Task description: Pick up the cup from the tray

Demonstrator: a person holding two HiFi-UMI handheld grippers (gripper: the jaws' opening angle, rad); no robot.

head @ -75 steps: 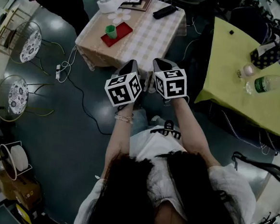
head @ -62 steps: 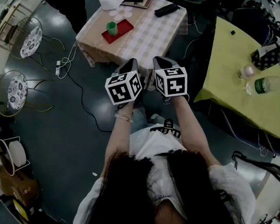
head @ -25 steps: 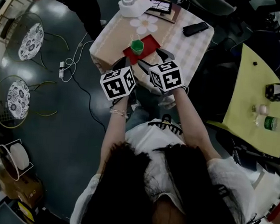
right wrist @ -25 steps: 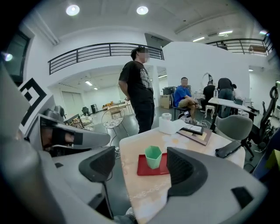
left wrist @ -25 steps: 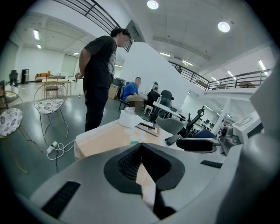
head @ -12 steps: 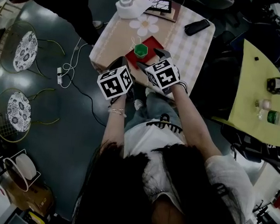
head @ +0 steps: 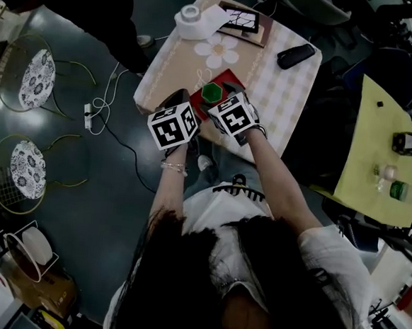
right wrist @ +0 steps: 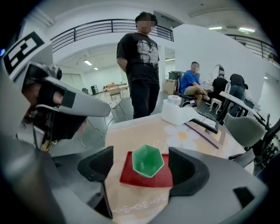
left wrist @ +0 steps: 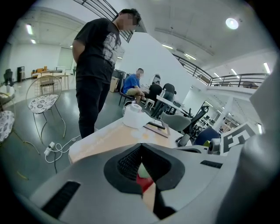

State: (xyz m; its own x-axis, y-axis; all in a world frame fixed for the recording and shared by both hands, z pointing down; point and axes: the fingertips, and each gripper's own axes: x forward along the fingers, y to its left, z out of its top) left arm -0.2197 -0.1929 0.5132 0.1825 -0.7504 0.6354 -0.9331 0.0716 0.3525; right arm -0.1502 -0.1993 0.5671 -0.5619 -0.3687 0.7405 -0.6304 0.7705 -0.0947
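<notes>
1. Head view
   - The green cup point(head: 212, 92) stands upright on the red tray point(head: 229, 77), at the near edge of the checked desk point(head: 179, 59).
   - The right tongs point(head: 229, 92) are just beside the cup, on its right and slightly nearer to me.
   - The left tongs point(head: 181, 96) are at the tray's left edge, a little further from the cup. I judge the right hand the nearer one, so it should take the cup.

2. Left gripper view
   - The left tongs point(left wrist: 141, 146) are clenched: the tips meet and nothing is gripped.
   - Only a sliver of the red tray point(left wrist: 144, 183) shows through the hollow behind the tips. The cup lies off to this hand's right, out of line with its jaws.

3. Right gripper view
   - The right tongs point(right wrist: 142, 168) are released. Their jaws have just been opening and now stand wide.
   - The cup point(right wrist: 148, 161) is centred between the two pads, straight ahead and slightly below, with a clear gap on each side. Neither pad touches it.
   - The cup's hexagonal mouth faces up and its axis is vertical, so no wrist roll appears necessary.
   - The tray point(right wrist: 131, 177) lies flat under the cup. I judge that the next move is a short advance forward and down, then a close on the cup wall.
</notes>
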